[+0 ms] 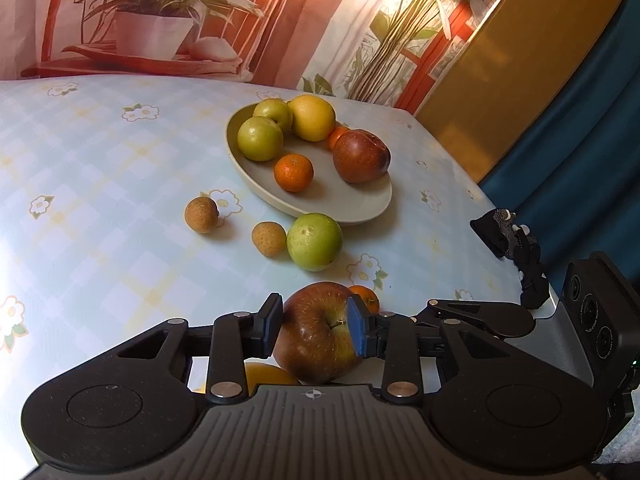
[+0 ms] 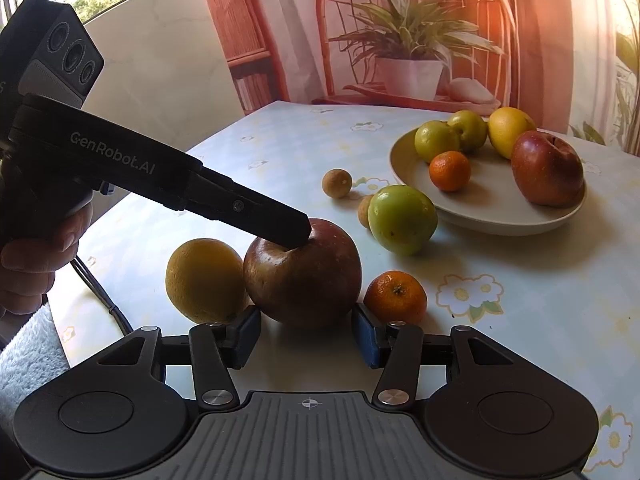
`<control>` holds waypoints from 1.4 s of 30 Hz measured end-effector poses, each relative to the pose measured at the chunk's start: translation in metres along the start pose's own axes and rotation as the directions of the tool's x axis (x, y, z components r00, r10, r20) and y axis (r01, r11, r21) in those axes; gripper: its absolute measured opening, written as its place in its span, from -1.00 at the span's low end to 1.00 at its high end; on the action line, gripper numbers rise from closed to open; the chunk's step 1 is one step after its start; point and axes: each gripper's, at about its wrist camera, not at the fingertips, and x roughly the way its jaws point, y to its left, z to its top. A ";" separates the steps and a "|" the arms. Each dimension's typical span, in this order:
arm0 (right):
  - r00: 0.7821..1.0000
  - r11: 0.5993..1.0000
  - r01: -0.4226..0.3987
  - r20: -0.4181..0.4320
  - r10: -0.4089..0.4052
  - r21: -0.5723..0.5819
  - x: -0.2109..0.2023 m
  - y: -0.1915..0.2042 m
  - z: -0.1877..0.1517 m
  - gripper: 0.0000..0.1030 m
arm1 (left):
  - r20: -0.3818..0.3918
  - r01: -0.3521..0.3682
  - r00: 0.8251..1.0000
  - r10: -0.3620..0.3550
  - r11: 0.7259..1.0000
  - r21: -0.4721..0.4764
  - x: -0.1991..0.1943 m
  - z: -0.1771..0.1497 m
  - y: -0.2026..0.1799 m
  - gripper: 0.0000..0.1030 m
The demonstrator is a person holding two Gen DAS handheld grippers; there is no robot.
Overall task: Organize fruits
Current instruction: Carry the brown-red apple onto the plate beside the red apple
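The left gripper [image 1: 316, 330] is clamping the red apple [image 1: 318, 332] at the lower centre of its own view, both blue pads pressing on the fruit's flanks while it is sitting on the flowered tablecloth [image 1: 100, 160]. In the right wrist view the same apple is lying at centre, with the left tool's dark fingers coming in from the upper left onto its top. The right gripper [image 2: 306, 338] is standing part-way open just in front of the apple, its pads clear of the skin and holding nothing. The plate [image 1: 360, 208], upper centre, is already carrying green apples, a yellow citrus, mandarins and another red apple. To do this step well, I judge the left tool should be lifting straight up, clearing the yellow fruit [image 2: 204, 280] touching the apple and the mandarin [image 2: 395, 292] just beside it, then setting down in the plate's bare near side.
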 end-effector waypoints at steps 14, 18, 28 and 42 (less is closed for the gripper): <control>1.000 1.000 0.003 -0.003 -0.003 -0.006 0.001 0.001 0.003 -0.07 | -0.021 0.040 0.999 -0.042 0.996 -0.075 0.001 0.000 0.014 -0.29; 1.000 1.000 0.026 0.011 -0.026 -0.015 -0.001 0.005 0.006 -0.08 | 0.010 0.027 1.000 -0.027 0.998 -0.064 -0.004 0.002 0.009 -0.29; 0.991 0.997 0.069 0.114 -0.065 -0.027 -0.019 -0.006 0.032 -0.08 | 0.085 0.036 0.996 -0.033 0.999 -0.035 -0.011 0.035 -0.008 -0.29; 0.981 0.987 0.159 0.115 -0.158 -0.002 -0.027 -0.071 0.059 -0.08 | 0.053 0.055 0.997 -0.054 0.998 -0.008 0.045 0.091 -0.033 -0.28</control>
